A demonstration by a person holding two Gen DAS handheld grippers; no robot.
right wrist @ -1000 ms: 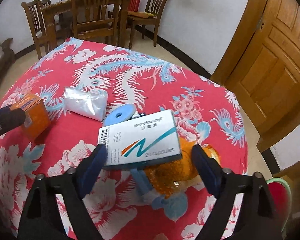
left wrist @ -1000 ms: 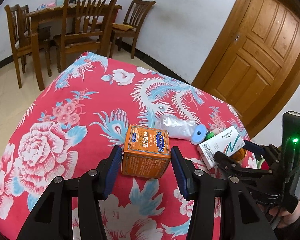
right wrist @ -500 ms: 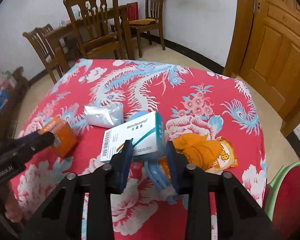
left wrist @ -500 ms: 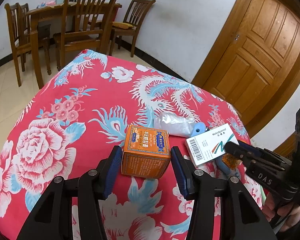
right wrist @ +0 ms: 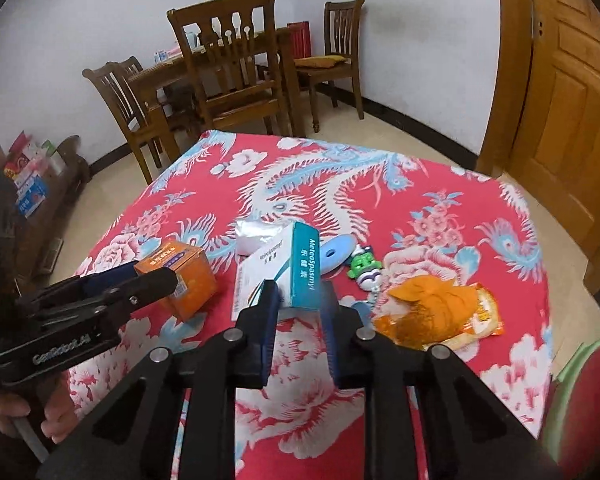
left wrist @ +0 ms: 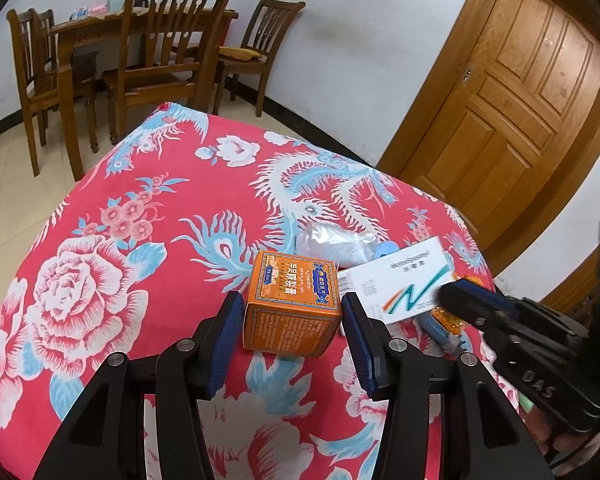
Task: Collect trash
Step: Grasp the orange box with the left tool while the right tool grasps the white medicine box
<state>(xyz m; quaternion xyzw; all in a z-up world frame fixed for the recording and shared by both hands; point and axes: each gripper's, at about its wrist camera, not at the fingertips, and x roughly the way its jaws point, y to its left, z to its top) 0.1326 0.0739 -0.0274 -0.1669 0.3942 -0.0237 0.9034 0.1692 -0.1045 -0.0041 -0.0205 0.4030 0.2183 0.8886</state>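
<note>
An orange carton [left wrist: 288, 280] sits on the red floral tablecloth [left wrist: 140, 240] with my left gripper [left wrist: 291, 304] shut on its two sides. In the right wrist view the same carton [right wrist: 192, 280] shows at the left gripper's tips [right wrist: 156, 276]. My right gripper [right wrist: 299, 292] is closing its jaws on a white and teal medicine box [right wrist: 296, 264]. Its pads press on the box, which is tipped on edge above the cloth. In the left wrist view the medicine box [left wrist: 396, 280] hangs just right of the carton, with the right gripper [left wrist: 460, 296] behind it.
On the cloth lie a clear plastic bag [right wrist: 260, 236], a blue disc [right wrist: 338, 252], a small green toy [right wrist: 364, 268] and an orange snack wrapper [right wrist: 440, 308]. Wooden chairs and a table [right wrist: 228, 80] stand beyond. A red seat with a green rim [right wrist: 588, 400] is at the right.
The right gripper's jaws closed from wide onto the medicine box, then raised it and tipped it on edge. The left gripper and the orange carton stayed put.
</note>
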